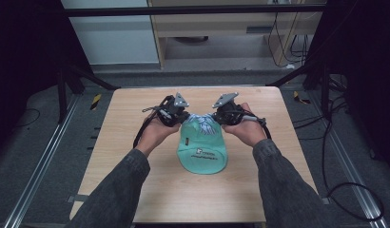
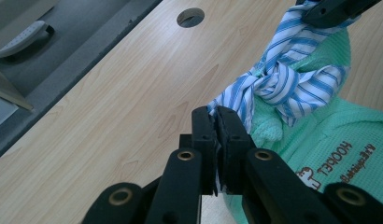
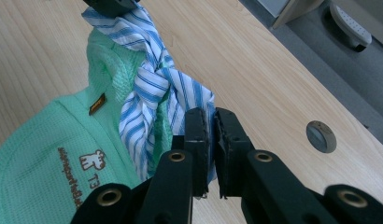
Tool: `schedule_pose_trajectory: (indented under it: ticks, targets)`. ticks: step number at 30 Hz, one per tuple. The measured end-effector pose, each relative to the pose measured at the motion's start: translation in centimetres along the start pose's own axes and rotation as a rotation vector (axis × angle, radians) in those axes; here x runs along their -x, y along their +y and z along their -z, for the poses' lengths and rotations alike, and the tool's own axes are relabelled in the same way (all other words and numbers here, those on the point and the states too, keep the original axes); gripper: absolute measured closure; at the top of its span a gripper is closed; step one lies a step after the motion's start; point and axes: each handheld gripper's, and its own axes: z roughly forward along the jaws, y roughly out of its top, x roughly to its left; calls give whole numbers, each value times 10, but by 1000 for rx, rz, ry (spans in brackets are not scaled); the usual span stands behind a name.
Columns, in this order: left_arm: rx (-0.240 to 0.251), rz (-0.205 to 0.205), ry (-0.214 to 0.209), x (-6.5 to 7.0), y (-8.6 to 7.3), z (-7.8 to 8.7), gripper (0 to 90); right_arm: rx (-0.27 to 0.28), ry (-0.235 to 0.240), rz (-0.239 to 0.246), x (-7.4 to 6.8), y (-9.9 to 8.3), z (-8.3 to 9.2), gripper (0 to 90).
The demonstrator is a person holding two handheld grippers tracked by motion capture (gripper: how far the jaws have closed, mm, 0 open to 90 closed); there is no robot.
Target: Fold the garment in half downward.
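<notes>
A mint-green cloth pouch (image 1: 202,152) with a printed logo lies on the wooden table (image 1: 126,142), its mouth tied by a blue-and-white striped cloth tie (image 2: 283,79) knotted in the middle. My left gripper (image 2: 216,114) is shut on one end of the striped tie, at the pouch's left in the high view (image 1: 176,114). My right gripper (image 3: 210,116) is shut on the other end of the tie (image 3: 152,93), at the pouch's right (image 1: 221,114). Each gripper's black jaws also appear at the far end of the tie in the other's view.
The table has a round cable hole (image 2: 190,17) near its far edge, also seen as a grey plug (image 3: 321,136). Beyond the table edge lie grey floor, black frame legs (image 1: 69,80) and cables (image 1: 336,142).
</notes>
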Motion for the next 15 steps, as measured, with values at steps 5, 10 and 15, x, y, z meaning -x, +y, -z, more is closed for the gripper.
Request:
schedule_pose_trajectory:
  ticks: [5, 10, 15]
  targets:
    - [9, -7, 1, 5, -1, 3, 869, 11, 4, 4, -4, -4, 4, 841]
    - [14, -22, -2, 14, -2, 5, 870, 12, 11, 9, -7, -13, 6, 841]
    - [21, -21, -6, 20, -6, 5, 870, 20, 15, 17, -9, -19, 9, 841]
